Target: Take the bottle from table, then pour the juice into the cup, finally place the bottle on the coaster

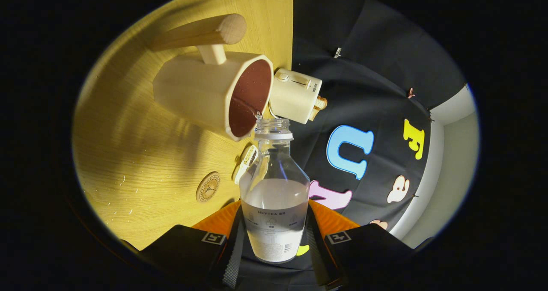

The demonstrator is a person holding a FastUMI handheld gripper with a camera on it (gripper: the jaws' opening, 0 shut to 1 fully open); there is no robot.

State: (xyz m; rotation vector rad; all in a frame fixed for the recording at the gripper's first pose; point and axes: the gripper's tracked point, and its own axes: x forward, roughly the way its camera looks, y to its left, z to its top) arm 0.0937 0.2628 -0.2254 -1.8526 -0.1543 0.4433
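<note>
My gripper [274, 239] is shut on a clear plastic bottle [275, 197], both fingers [212, 239] pressing on its lower body. The bottle has no cap and holds pale liquid in its lower half. The whole scene looks rolled sideways, so the bottle is tipped over the wooden table [137, 154]. Its open mouth sits right at the rim of a cream cup [201, 92] with a dark brown inside and a wooden handle. I cannot tell whether liquid is flowing. A round wooden coaster [208, 187] lies on the table beside the bottle, nearer to the fingers than the cup.
A cream toaster [296, 95] with bread in it stands just beyond the cup at the table's far edge. A small white and dark object [246, 161] lies between the coaster and the bottle. Black cloth wall hangs behind the table.
</note>
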